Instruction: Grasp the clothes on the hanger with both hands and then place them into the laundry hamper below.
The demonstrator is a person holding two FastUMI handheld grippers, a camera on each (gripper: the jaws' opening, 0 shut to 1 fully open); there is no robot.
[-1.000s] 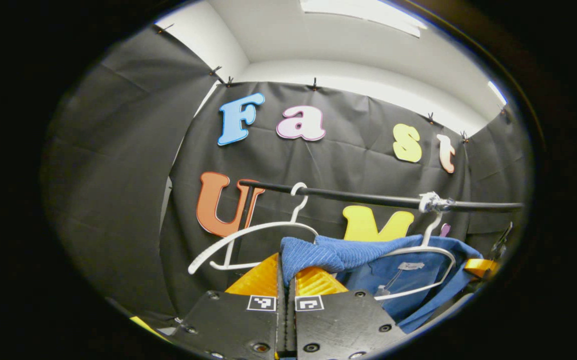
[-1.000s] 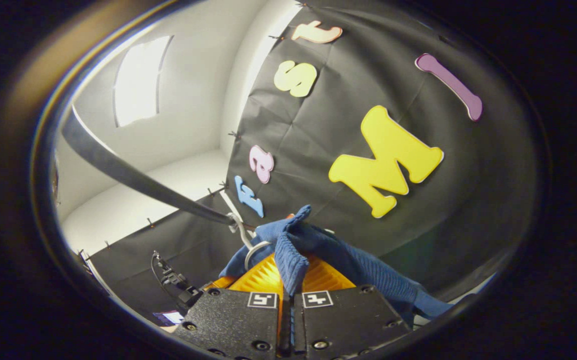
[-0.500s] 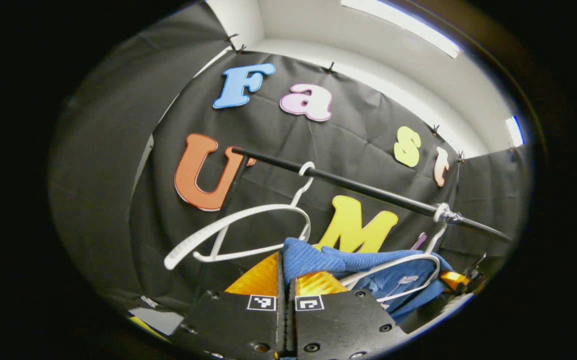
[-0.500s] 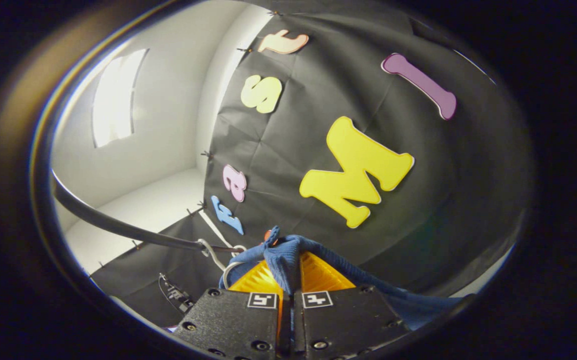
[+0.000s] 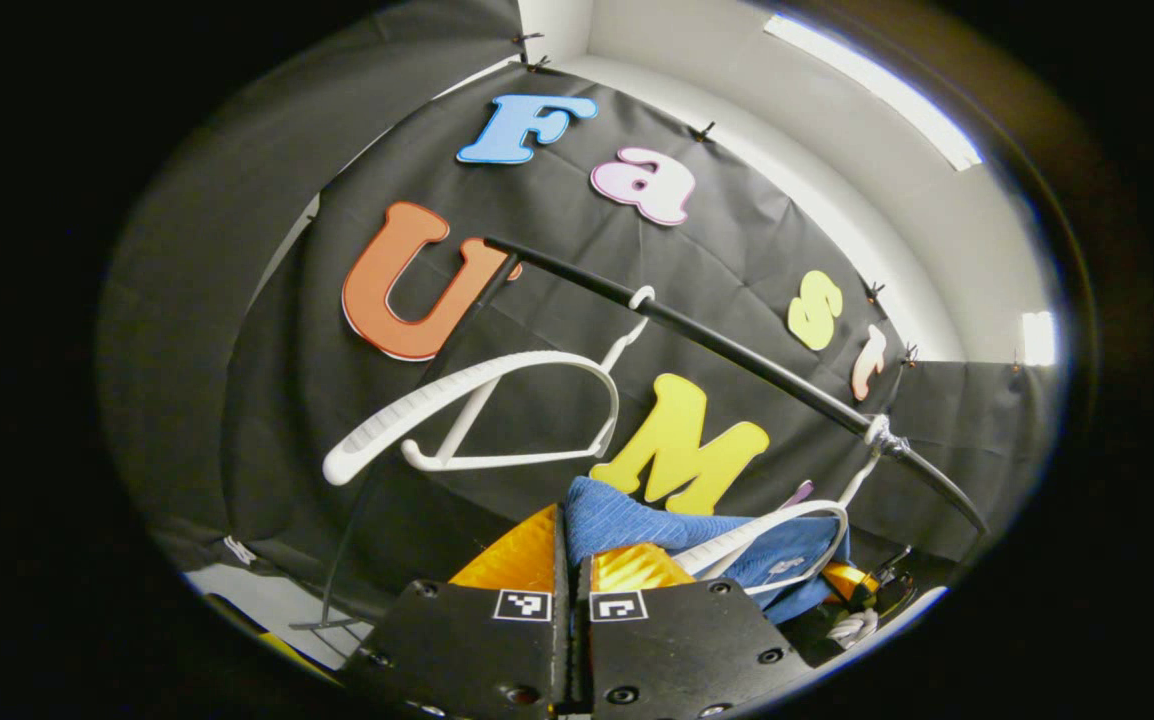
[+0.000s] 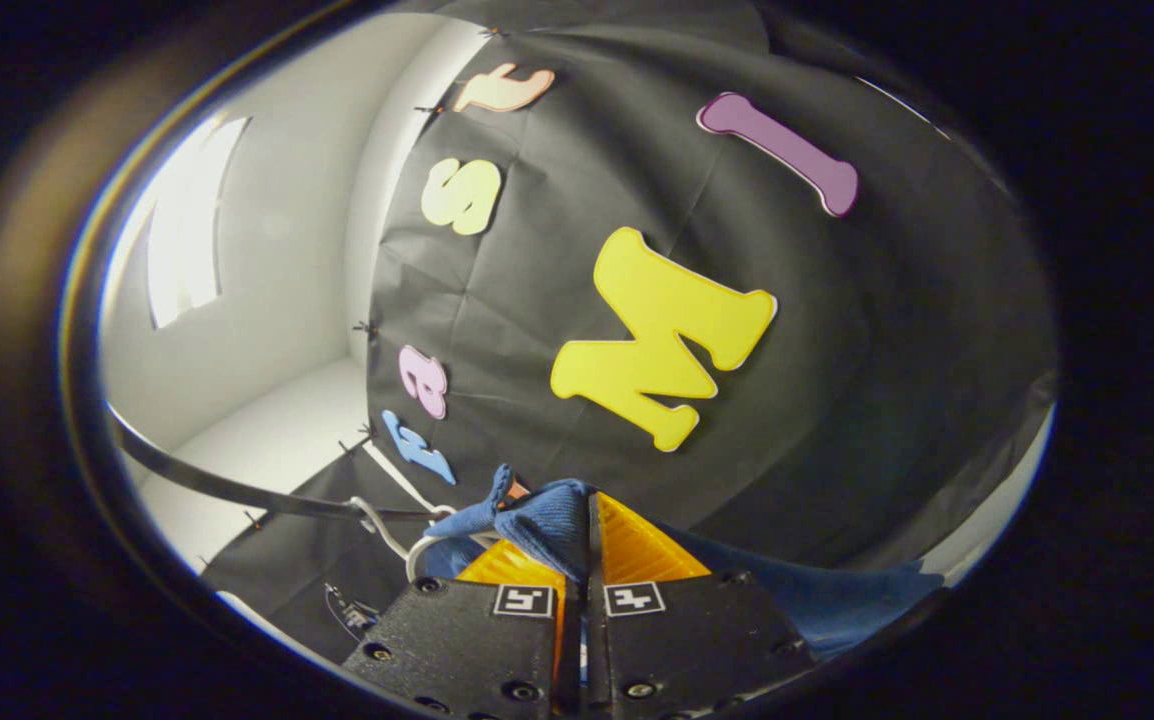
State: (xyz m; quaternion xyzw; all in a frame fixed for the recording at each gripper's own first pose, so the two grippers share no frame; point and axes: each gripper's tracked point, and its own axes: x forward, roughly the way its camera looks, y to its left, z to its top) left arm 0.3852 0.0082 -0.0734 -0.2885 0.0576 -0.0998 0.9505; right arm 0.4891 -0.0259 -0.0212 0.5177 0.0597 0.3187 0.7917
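Now both tools grip the blue garment.
L tool (image 5: 571,545) & R tool (image 6: 577,545) pinched closed on blue garment (image 5: 627,520), prob. partly draped on white hanger (image 5: 787,530) under black rail (image 5: 737,355).

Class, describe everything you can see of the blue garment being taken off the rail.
The blue garment looks like a ribbed knit with a smoother blue part behind. It is bunched, not hanging flat. The left gripper is shut on one fold and the right gripper on another. In the left gripper view a white hanger lies across it, hooked to the black rail. Its lower part is hidden.
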